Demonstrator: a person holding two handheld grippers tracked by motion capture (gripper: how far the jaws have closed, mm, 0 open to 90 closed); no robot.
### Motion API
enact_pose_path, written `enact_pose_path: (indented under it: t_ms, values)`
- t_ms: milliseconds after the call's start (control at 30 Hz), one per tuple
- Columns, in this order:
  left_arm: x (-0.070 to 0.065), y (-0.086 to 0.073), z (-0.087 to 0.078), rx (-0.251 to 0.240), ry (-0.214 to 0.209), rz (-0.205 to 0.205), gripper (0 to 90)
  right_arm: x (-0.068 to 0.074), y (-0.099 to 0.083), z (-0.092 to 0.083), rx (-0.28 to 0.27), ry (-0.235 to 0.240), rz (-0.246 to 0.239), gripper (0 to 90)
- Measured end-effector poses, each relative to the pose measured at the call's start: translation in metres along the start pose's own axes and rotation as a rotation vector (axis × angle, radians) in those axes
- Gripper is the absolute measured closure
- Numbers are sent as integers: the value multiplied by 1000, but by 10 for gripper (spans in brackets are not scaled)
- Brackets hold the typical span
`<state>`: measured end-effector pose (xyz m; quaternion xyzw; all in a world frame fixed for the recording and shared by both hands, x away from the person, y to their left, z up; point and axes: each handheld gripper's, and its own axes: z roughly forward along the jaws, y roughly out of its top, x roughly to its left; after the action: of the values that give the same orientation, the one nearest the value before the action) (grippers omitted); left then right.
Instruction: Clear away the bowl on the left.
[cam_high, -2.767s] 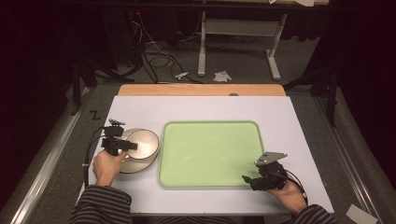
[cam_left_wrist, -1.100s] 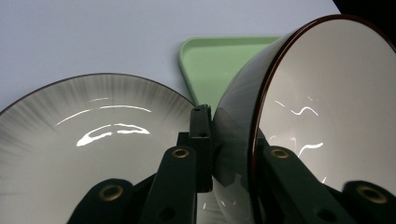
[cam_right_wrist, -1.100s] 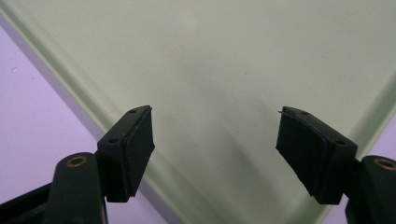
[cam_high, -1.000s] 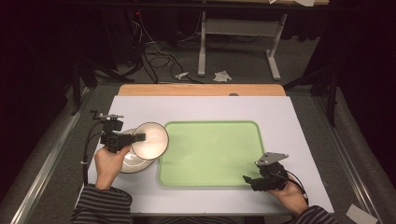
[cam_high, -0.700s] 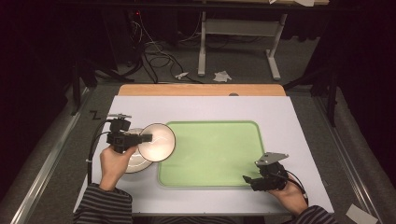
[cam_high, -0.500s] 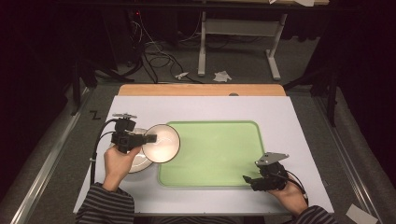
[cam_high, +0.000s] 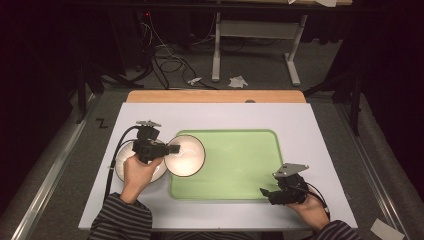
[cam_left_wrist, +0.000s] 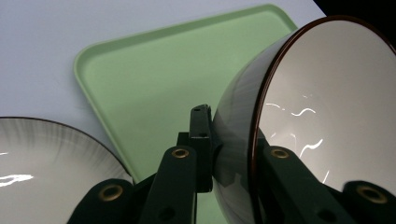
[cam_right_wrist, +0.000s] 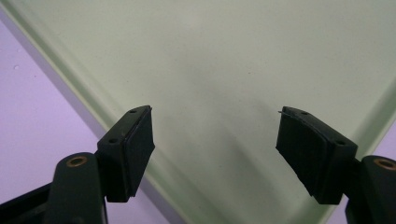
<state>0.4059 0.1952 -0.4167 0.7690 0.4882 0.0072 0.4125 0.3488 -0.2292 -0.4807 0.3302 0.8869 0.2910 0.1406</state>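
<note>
The left claw (cam_high: 172, 149) has a bowl (cam_high: 186, 155) pinched by its rim, jaws clamped across the wall, one pad inside and one outside. The bowl hangs tilted over the left edge of the green tray (cam_high: 240, 165), just right of the claw's tips, with a second bowl (cam_high: 125, 167) on the table below the hand. The risk: a rim pinch on a smooth, glossy wall could slip or swing, and the bowl might clip the tray's raised edge coming down. The right claw (cam_high: 267, 194) waits wide open and empty at the tray's near right corner.
</note>
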Motion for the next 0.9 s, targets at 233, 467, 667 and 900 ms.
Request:
enact_pose_path:
  t_ms: [233, 467, 667, 900]
  values:
    - [-10, 5, 10, 26, -13, 28, 810, 0, 0, 0, -6, 1, -1, 290]
    - [-17, 9, 20, 42, -40, 40, 810, 0, 0, 0, -7, 1, -5, 291]
    - [-20, 11, 27, 53, -42, 45, 810, 0, 0, 0, -5, 2, -5, 291]
    - [-24, 15, 35, 71, -51, 64, 809, 0, 0, 1, -3, 4, -4, 291]
